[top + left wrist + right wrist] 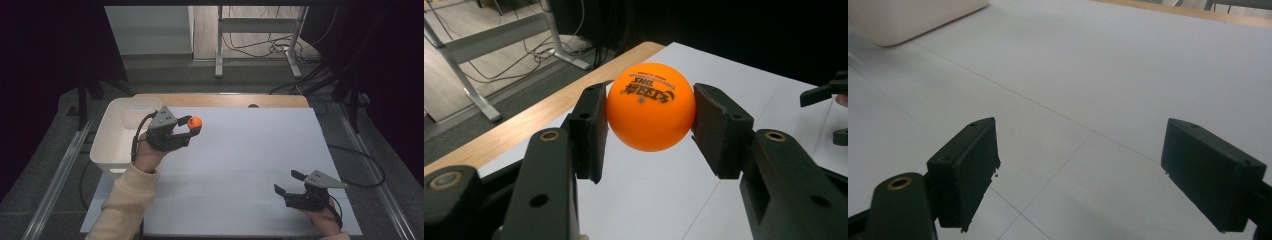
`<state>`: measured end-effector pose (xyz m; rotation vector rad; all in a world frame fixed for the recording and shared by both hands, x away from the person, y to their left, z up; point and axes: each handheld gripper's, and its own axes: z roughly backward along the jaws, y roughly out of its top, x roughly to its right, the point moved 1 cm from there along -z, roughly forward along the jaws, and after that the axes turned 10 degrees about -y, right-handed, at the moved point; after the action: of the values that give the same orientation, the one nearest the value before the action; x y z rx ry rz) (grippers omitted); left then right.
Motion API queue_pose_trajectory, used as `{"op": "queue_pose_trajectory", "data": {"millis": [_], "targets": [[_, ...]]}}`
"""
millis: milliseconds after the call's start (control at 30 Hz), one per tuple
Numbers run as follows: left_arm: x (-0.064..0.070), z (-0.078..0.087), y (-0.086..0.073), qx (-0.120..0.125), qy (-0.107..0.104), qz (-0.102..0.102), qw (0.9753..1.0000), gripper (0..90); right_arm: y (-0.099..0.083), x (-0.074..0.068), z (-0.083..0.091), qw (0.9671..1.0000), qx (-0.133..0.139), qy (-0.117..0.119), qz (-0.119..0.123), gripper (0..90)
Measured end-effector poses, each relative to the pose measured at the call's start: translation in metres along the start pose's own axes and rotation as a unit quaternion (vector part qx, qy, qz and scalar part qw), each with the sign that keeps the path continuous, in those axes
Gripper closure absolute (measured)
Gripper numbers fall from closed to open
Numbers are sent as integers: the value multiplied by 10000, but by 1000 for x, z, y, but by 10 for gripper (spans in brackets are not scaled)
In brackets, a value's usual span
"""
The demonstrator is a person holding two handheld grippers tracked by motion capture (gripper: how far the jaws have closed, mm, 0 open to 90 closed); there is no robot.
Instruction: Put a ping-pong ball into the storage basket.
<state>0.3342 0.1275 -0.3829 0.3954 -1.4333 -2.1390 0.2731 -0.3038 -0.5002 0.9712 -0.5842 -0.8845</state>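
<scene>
Left tool [192, 126], from the high view, grips my orange ball [194, 121] above the worktop [250, 150], at three o'clock of the white bin [122, 132]. Right tool [288, 181] sits at five o'clock, jaws apart.

Left gripper view: both pads clamp the ping-pong ball [650, 106], printed lettering upward.

Right gripper view: right tool [1080, 175] spread wide, holding nothing, bin corner [908, 17] at eleven o'clock.

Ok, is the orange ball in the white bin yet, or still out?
Out. The orange ball sits clamped between the left gripper jaws, held above the white mat beside the white bin, not over it.
</scene>
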Motion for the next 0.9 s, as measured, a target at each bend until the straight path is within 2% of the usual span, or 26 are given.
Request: {"op": "queue_pose_trajectory", "data": {"millis": [233,433,733,767,900], "targets": [[-7,9,0,37,146,37,9999,501,0,0,0,10000,5,-3,1,160],[-12,14,0,83,185,122,9997,501,0,0,0,10000,1,-4,11,161],[-24,22,-3,125,395,241,9989,501,0,0,0,10000,2,-10,13,160],[-27,24,-5,145,432,311,9985,502,0,0,0,10000,3,-11,14,160],[-31,27,-6,162,466,355,9982,502,0,0,0,10000,3,-12,17,160]]}}
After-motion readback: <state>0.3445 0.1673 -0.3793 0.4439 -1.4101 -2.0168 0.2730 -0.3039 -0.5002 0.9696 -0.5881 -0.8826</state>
